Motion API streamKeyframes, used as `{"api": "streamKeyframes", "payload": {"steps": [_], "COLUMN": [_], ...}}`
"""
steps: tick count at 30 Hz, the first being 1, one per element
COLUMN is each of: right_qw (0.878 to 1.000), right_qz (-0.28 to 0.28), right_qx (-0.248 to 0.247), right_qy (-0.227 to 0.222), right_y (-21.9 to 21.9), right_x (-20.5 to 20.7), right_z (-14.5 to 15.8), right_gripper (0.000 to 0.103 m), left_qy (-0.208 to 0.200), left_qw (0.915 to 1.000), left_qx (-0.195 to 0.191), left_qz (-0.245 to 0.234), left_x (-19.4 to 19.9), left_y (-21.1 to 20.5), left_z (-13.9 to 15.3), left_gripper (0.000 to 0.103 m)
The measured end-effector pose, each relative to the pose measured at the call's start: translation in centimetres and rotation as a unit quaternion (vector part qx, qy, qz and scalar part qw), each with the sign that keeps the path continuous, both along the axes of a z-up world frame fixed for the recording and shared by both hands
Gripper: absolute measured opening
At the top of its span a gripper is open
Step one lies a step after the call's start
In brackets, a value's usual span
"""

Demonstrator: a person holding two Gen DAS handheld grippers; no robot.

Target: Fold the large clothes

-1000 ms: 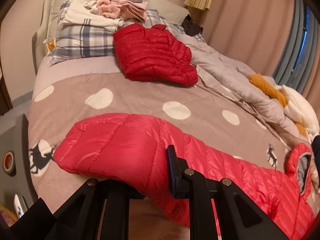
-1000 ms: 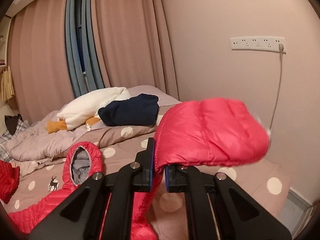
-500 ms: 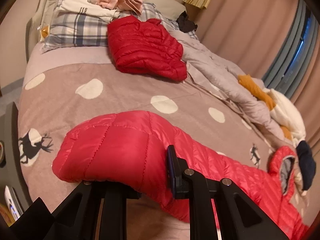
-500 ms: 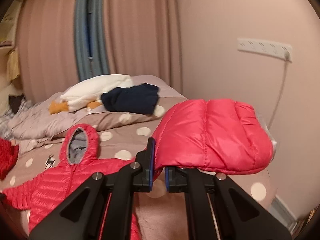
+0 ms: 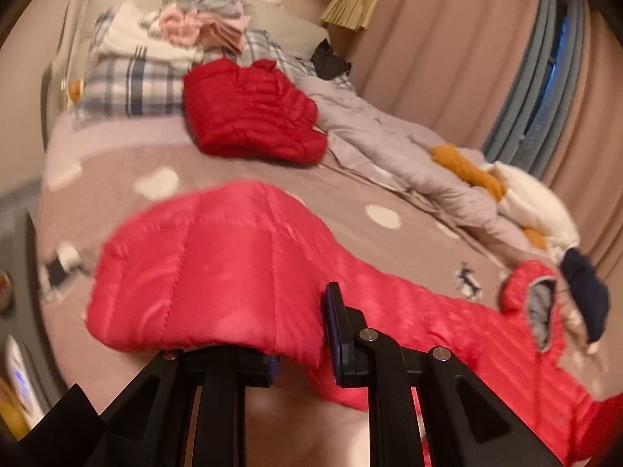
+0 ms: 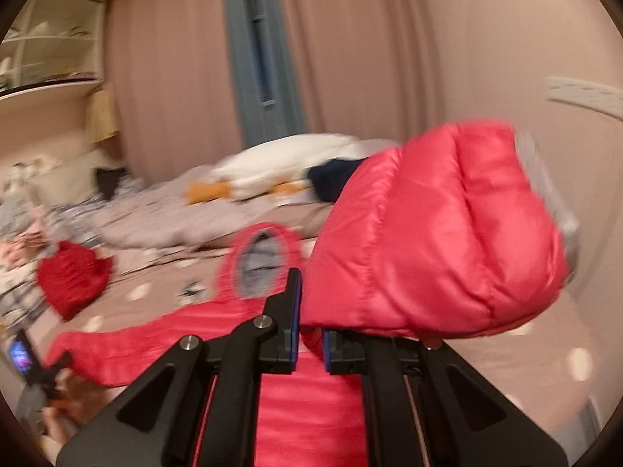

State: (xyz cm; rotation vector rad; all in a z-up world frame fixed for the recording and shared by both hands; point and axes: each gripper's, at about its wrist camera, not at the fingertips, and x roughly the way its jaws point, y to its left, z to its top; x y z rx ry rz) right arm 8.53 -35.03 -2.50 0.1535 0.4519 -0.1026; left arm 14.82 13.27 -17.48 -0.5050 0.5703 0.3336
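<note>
A bright pink-red hooded down jacket lies spread on the spotted bed, its hood with grey lining at the right. My left gripper is shut on one sleeve end, which bulges over the jaws above the bed. My right gripper is shut on the other sleeve end, held up in the air. The jacket body and hood lie below it. Both views are blurred by motion.
A folded darker red jacket lies near the plaid pillow with stacked clothes. A grey duvet, white and orange plush and navy garment lie along the curtain side. A wall stands at the right.
Both grippers have swung with their sleeve ends held. The right view has turned left, so the hood and red jacket now lie ahead. The left gripper has lifted slightly.
</note>
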Motion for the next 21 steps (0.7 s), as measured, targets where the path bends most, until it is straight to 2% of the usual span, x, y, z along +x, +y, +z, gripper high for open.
{"api": "streamKeyframes", "payload": {"steps": [2, 5, 7, 9, 11, 17, 20, 21], "right_qw": [0.999, 0.995, 0.993, 0.991, 0.99, 0.987, 0.983, 0.982], "right_qz": [0.032, 0.081, 0.095, 0.103, 0.107, 0.107, 0.118, 0.123], "right_qx": [0.005, -0.011, -0.022, -0.017, -0.012, -0.037, -0.034, -0.029], "right_qy": [0.016, 0.05, 0.065, 0.079, 0.093, 0.116, 0.137, 0.14], "right_y": [2.6, 7.3, 10.3, 12.0, 13.4, 15.7, 15.9, 15.3], "right_x": [1.8, 4.8, 6.4, 7.8, 9.2, 10.6, 11.0, 10.7], "right_z": [-0.7, -2.4, -4.1, -5.6, -7.4, -10.2, -11.1, -11.0], "right_gripper": [0.01, 0.01, 0.01, 0.01, 0.01, 0.013, 0.024, 0.036], "left_qy": [-0.013, 0.033, 0.045, 0.03, 0.017, 0.024, 0.026, 0.026], "left_qw": [0.9996, 0.9989, 0.9983, 0.9993, 0.9997, 0.9993, 0.9992, 0.9992], "left_qx": [-0.02, -0.001, -0.01, -0.003, -0.002, -0.008, -0.01, -0.009], "left_qz": [-0.013, -0.032, -0.035, -0.021, -0.016, -0.027, -0.029, -0.03], "left_x": [-0.7, 0.7, 2.0, 2.1, 2.1, 2.6, 2.4, 2.3], "left_y": [-1.2, -3.1, -2.9, -2.6, -2.3, -2.3, -2.3, -2.3], "left_z": [-1.8, -4.0, -3.9, -3.2, -2.8, -3.3, -3.3, -3.2], "left_gripper": [0.016, 0.016, 0.016, 0.016, 0.016, 0.016, 0.016, 0.016]}}
